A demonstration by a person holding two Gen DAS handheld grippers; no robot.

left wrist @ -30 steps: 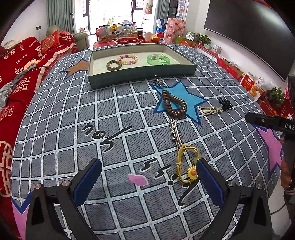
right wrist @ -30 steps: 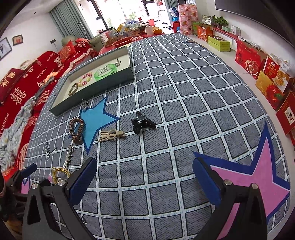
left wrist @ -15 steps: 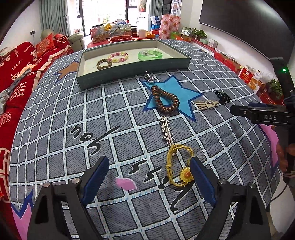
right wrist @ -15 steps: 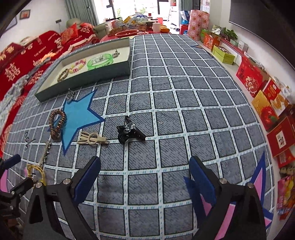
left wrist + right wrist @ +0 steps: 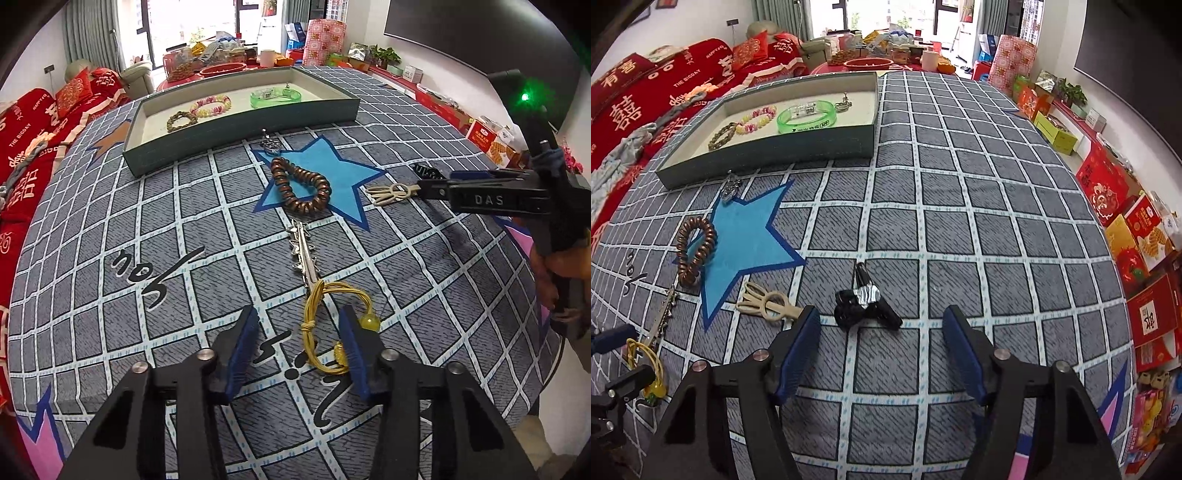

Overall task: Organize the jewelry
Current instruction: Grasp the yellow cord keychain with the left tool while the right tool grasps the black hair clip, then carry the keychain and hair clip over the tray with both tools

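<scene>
Grey grid-patterned cloth point(image 5: 960, 221); green bangle point(image 5: 807, 116); yellow cord point(image 5: 314, 325).

We see bright daylight from far windows point(image 5: 192, 33), soft shadows, heavy fisheye bending, dark vignetted corners, sharp focus.

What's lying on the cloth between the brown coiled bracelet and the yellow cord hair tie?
A thin silver metal hairpin stretches between the brown coiled bracelet and the yellow cord hair tie, seen best in the left wrist view.
</scene>
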